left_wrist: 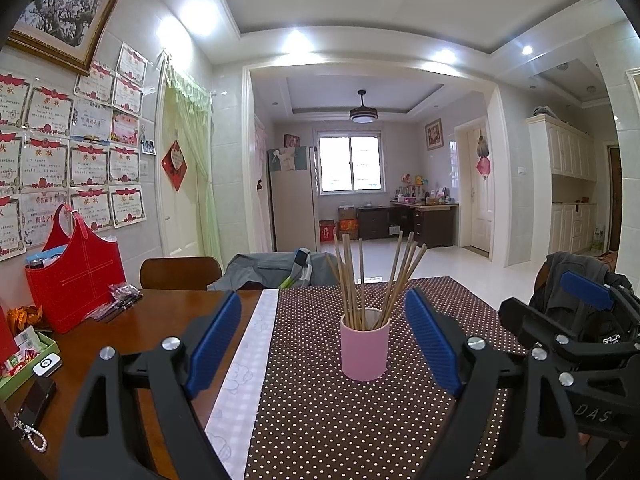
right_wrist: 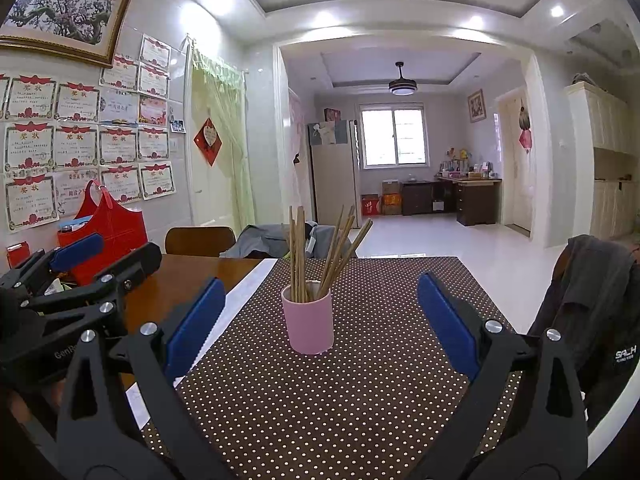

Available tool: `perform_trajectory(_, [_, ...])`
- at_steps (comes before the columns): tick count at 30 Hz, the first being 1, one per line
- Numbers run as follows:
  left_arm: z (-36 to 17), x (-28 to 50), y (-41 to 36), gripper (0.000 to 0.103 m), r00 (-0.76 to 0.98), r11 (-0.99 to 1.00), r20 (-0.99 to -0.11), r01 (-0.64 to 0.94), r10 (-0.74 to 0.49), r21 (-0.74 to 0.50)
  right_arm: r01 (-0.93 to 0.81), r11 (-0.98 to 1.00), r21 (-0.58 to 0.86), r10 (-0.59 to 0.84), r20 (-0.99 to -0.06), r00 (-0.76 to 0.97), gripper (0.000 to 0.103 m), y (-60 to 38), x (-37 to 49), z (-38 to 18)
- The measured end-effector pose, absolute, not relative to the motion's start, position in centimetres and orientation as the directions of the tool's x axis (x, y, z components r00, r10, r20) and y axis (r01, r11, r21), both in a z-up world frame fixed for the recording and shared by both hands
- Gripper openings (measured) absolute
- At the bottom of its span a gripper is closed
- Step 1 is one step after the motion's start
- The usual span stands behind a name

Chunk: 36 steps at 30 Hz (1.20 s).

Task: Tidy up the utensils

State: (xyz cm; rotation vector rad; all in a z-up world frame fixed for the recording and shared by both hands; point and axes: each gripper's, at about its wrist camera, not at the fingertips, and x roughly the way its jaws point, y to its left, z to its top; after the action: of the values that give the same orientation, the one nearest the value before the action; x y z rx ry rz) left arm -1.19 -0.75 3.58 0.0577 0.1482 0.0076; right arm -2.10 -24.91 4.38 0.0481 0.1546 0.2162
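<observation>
A pink cup point(left_wrist: 365, 345) stands upright on the brown dotted tablecloth point(left_wrist: 340, 420) and holds several wooden chopsticks point(left_wrist: 372, 276) that fan out above its rim. My left gripper point(left_wrist: 324, 320) is open and empty, just short of the cup, with its blue pads point(left_wrist: 214, 340) either side of it. In the right wrist view the same cup point(right_wrist: 308, 318) and chopsticks point(right_wrist: 320, 248) sit ahead of my right gripper point(right_wrist: 320, 304), which is open and empty. The right gripper also shows at the right edge of the left wrist view point(left_wrist: 576, 320), and the left gripper at the left edge of the right wrist view point(right_wrist: 80, 264).
A red bag point(left_wrist: 76, 276) stands at the table's left by the wall, with small boxes and a phone point(left_wrist: 47, 365) in front of it. Chairs point(left_wrist: 180, 272) stand at the far edge. A chair with a dark jacket point(right_wrist: 592, 304) is on the right.
</observation>
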Motion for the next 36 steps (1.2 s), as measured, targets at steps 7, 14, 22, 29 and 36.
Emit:
perform_trajectory(7, [3.3, -1.3, -0.5, 0.082, 0.988, 0.998, -0.153, -0.002, 0.011, 0.055, -0.211, 0.975, 0.069, 0.22, -0.153, 0.964, 0.095, -24.6, -2.4, 4.1])
perform_trajectory(14, [3.2, -1.3, -0.3, 0.082, 0.988, 0.998, -0.156, -0.002, 0.011, 0.055, -0.213, 0.974, 0.074, 0.223, -0.16, 0.962, 0.095, -24.6, -2.3, 3.9])
perform_trajectory(22, [3.0, -1.4, -0.1, 0.082, 0.987, 0.998, -0.16, 0.0, 0.009, 0.055, -0.215, 0.973, 0.085, 0.227, -0.171, 0.959, 0.095, -24.8, -2.1, 3.8])
perform_trajectory(29, [2.9, -1.2, 0.1, 0.082, 0.986, 0.998, -0.164, -0.001, 0.01, 0.056, -0.216, 0.972, 0.089, 0.229, -0.177, 0.957, 0.095, -24.7, -2.1, 3.8])
perform_trajectory(36, [2.3, -0.5, 0.2, 0.082, 0.983, 0.998, -0.185, -0.001, 0.012, 0.057, -0.216, 0.971, 0.098, 0.231, -0.196, 0.953, 0.095, -24.8, -1.5, 3.3])
